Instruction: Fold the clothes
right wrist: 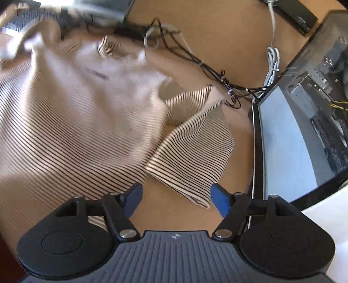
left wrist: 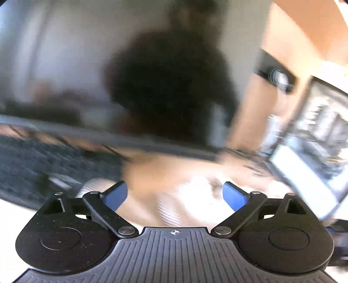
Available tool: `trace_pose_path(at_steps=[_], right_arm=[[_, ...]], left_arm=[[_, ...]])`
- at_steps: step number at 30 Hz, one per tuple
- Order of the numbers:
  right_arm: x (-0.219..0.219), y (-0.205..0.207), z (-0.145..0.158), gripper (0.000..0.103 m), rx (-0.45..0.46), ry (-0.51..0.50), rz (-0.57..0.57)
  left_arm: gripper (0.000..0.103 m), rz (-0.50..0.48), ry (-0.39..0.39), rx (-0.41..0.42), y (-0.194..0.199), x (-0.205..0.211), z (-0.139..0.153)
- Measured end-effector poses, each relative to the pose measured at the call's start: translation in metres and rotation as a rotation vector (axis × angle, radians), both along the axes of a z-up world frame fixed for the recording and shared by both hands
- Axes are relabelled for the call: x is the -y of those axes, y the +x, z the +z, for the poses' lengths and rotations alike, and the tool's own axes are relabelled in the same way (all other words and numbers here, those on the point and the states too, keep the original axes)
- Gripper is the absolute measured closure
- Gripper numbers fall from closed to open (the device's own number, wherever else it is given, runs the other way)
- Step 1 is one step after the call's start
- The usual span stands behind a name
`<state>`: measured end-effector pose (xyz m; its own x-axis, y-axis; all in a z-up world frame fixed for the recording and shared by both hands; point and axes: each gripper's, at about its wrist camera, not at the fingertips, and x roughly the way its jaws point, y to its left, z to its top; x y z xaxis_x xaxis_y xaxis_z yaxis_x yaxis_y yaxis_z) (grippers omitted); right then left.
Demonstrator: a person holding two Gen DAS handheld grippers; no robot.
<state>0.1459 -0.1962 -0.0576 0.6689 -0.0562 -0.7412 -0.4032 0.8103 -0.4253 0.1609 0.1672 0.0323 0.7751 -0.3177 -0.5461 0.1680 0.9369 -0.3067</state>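
Both grippers, left (left wrist: 175, 196); right (right wrist: 176, 199), gape empty above striped shirt (right wrist: 87, 122).

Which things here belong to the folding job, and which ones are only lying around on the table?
For the job:
- striped shirt, with its sleeve spread towards the right gripper
- left gripper, open, blurred view

Only lying about:
- black cables
- white cable
- monitor
- black box at the far edge
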Motion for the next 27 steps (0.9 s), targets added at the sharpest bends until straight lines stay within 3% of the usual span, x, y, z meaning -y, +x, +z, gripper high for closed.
trace_pose_path(at_steps=[2, 3, 4, 5, 9, 14, 16, 19, 27], right_arm=[[-0.004, 0.009, -0.008, 0.054, 0.027, -0.032, 0.012], [-0.005, 0.015, -0.008, 0.067, 0.038, -0.029, 0.009], [-0.002, 0.024, -0.003, 0.096, 0.030, 0.013, -0.022], [0.001, 0.032, 0.005, 0.100, 0.033, 0.053, -0.054], [0.037, 0.046, 0.089, 0.100, 0.238, 0.241, -0.230], [0.085, 0.039, 0.190, 0.100, 0.435, 0.582, -0.326], [0.094, 0.037, 0.211, 0.100, 0.432, 0.731, -0.314], [0.085, 0.045, 0.220, 0.100, 0.380, 0.842, -0.255], [-0.017, 0.087, 0.194, 0.100, 0.152, 0.918, -0.029]], left_arm=[[0.004, -0.084, 0.000, -0.051, 0.000, 0.029, -0.019], [0.004, -0.126, 0.000, -0.077, 0.001, 0.043, -0.029], [0.004, -0.168, 0.001, -0.102, 0.001, 0.058, -0.039], [0.004, -0.210, 0.001, -0.128, 0.001, 0.072, -0.049], [0.002, -0.270, 0.011, -0.158, -0.005, 0.090, -0.052], [0.001, -0.193, -0.024, -0.206, 0.000, 0.080, -0.057], [0.001, -0.164, -0.053, -0.216, -0.004, 0.066, -0.049], [0.000, -0.136, -0.058, -0.212, -0.005, 0.057, -0.042], [0.000, -0.068, -0.065, -0.201, -0.020, 0.041, -0.033]])
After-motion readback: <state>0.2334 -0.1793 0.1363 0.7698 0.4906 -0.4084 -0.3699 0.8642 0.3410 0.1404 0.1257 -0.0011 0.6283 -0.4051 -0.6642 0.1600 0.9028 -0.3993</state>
